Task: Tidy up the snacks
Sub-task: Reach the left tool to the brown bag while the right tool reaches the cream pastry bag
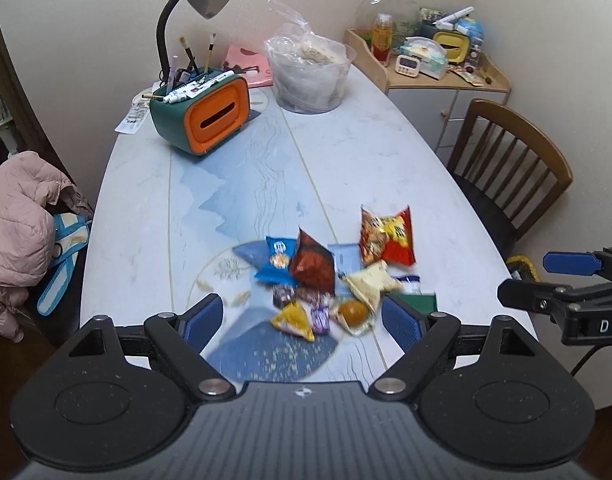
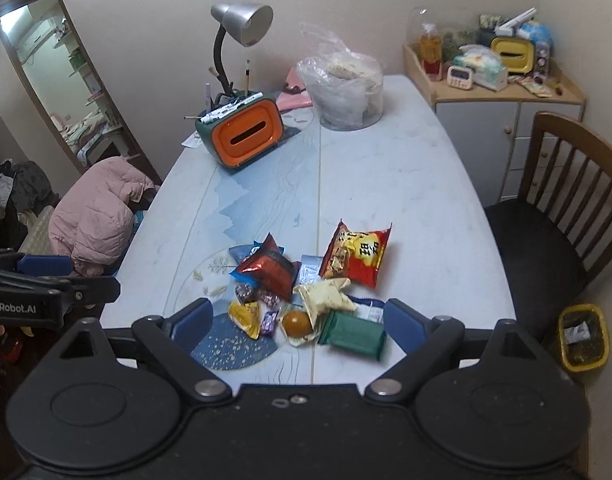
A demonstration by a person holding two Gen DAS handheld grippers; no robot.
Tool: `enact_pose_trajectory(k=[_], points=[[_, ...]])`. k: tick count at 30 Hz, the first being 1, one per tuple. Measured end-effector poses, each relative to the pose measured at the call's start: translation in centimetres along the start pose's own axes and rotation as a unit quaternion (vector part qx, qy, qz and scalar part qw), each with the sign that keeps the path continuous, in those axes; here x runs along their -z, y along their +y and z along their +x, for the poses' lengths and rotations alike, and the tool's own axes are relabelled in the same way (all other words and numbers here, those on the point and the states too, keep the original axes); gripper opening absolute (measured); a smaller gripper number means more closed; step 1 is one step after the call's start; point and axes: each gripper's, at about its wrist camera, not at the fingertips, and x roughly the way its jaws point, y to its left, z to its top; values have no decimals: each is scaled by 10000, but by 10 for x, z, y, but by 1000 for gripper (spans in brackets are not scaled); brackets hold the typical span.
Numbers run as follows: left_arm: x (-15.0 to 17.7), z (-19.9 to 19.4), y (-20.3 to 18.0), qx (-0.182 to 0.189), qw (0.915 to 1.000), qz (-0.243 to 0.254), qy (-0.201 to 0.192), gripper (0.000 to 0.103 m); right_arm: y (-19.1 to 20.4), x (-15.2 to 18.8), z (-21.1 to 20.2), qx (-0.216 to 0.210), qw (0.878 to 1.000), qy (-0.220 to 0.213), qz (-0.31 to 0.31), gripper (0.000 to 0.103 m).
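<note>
Snack pile (image 2: 306,292) lying near the front edge of the table (image 2: 406,184), well in front of the orange tissue box (image 2: 245,136). Red chip bag (image 2: 358,256) at the pile's far right; green packet (image 2: 354,332) at its near right. Left gripper (image 1: 301,316) and right gripper (image 2: 297,320) both released, jaws spread wide above the pile, grasping nothing.

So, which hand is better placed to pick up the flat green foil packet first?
Probably the right. The flat green foil packet lies just inside the open right tool, near its right finger; for the open left tool it lies half hidden behind a finger.
</note>
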Motion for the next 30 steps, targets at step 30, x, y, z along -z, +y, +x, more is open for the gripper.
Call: enact_pose_trajectory(k=[30], points=[[-40, 260, 3, 279, 9805, -611, 1849, 87, -38, -9, 242, -136, 9793, 1987, -360, 79]])
